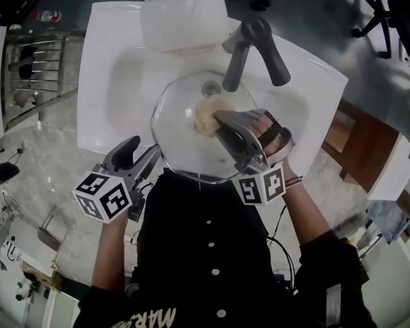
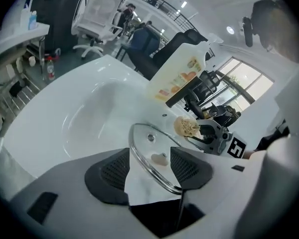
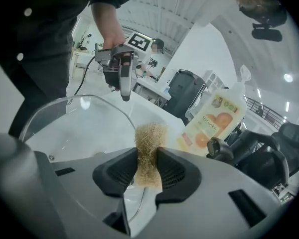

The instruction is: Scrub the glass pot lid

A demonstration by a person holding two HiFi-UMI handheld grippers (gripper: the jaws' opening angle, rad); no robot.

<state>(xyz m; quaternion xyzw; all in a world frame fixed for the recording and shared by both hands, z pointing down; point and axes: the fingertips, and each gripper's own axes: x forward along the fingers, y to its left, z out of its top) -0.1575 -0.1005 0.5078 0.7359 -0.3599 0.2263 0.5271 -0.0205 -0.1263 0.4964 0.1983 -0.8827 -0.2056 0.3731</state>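
The glass pot lid (image 1: 178, 139) lies tilted in the white sink (image 1: 116, 67). My right gripper (image 1: 219, 123) hovers over the lid's middle, shut on a tan fibre scrubber (image 1: 203, 117). In the right gripper view the scrubber (image 3: 149, 143) is pinched between the pads, with the lid (image 3: 79, 123) just below. My left gripper (image 1: 140, 157) is at the lid's near-left edge. Its jaws stand wide open in the left gripper view, and the lid's metal rim (image 2: 149, 151) runs through the gap without being pressed.
A dark grey faucet (image 1: 249, 46) arches over the basin's right side, close above the right gripper. A detergent bottle (image 1: 181, 16) stands on the sink's far edge. A metal rack (image 1: 34, 67) sits left of the sink on the marble counter.
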